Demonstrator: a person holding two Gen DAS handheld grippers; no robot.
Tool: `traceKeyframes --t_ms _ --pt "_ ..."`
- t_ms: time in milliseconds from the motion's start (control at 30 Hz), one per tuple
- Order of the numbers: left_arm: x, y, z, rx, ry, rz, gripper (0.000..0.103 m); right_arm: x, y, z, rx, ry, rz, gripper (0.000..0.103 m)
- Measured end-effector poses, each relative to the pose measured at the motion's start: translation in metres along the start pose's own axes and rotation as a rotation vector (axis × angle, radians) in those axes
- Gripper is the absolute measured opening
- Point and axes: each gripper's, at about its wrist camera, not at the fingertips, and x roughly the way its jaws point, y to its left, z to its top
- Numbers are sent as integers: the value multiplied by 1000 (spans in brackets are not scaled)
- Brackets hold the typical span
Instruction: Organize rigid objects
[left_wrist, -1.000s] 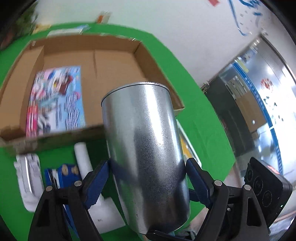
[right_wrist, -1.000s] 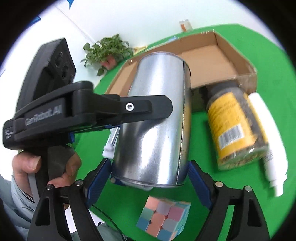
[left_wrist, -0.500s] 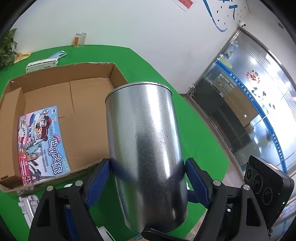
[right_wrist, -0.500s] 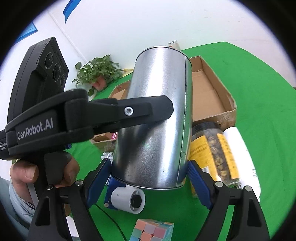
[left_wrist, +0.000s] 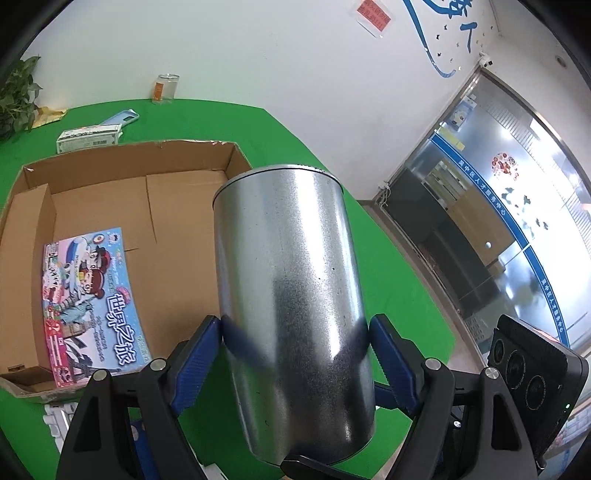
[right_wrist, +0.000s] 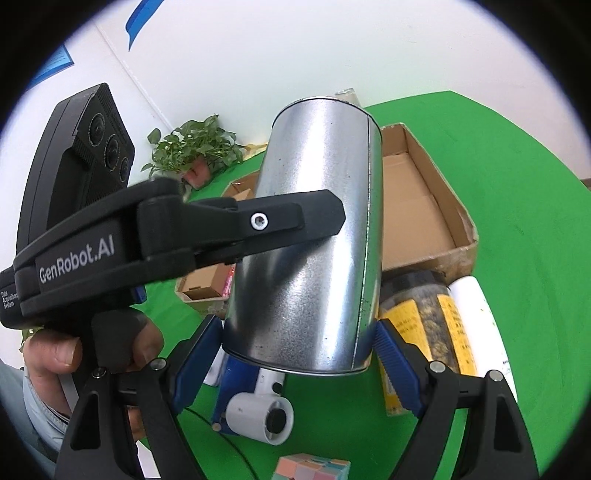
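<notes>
A tall silver metal can (left_wrist: 295, 314) is held in the air between both grippers. My left gripper (left_wrist: 295, 354) is shut on its lower part, blue pads against both sides. My right gripper (right_wrist: 299, 350) grips the can's (right_wrist: 314, 240) bottom end, pads touching both sides. The left gripper's black body (right_wrist: 166, 236) crosses the can in the right wrist view. An open cardboard box (left_wrist: 110, 206) lies below and beyond on the green table, with a colourful flat picture box (left_wrist: 88, 302) inside it.
On the green table (right_wrist: 517, 221) lie a jar with a yellow label (right_wrist: 424, 332), a white bottle (right_wrist: 484, 325), a white cylinder device (right_wrist: 262, 417) and a pastel cube (right_wrist: 314, 467). Behind the box: a small carton (left_wrist: 88, 136), a blue phone case (left_wrist: 122, 120), a glass jar (left_wrist: 165, 88), a potted plant (right_wrist: 192, 147).
Both grippers have lifted the can higher and carried it toward the cardboard box. The table objects have dropped lower in both views.
</notes>
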Motion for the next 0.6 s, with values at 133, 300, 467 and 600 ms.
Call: traceKeyframes --t_ms 133,300,467,600 --pt "-12 12 6 -23 -22 6 79 8 9 8 -27 1 6 84" --pt "-22 32 17 -45 -39 28 79 23 19 18 -53 17 25 84" --pt "-19 62 34 -80 -34 39 79 43 21 33 -78 50 37 84" --pt "-10 72 45 -72 -39 53 79 60 17 45 -69 70 46 84"
